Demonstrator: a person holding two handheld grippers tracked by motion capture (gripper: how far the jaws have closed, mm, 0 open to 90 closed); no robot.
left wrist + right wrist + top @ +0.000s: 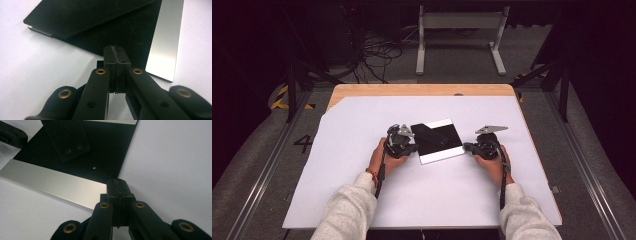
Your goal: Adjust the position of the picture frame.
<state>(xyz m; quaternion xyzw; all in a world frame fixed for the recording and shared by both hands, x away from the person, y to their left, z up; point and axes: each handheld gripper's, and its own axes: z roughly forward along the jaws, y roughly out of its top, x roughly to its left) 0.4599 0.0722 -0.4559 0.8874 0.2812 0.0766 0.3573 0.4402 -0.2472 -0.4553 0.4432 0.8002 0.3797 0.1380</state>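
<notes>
Black panel [437,141] with silver edge strips lies flat on the bench [362,200]; likely stiff, thin, slippery, best pinched at an edge; left hand-held gripper [413,148] and right hand-held gripper [465,146] both closed, empty.

The one mark you can read is a dark "4" [303,143] on the grey floor [257,165] left of the table [422,90].

I see the flat plate [439,145] at the centre of the frame, lying on the sheet [362,200] that covers the table [412,90]. A smaller slab [431,134] lies on it. My left gripper [408,148] sits just left, my right gripper [468,147] just right.
</notes>
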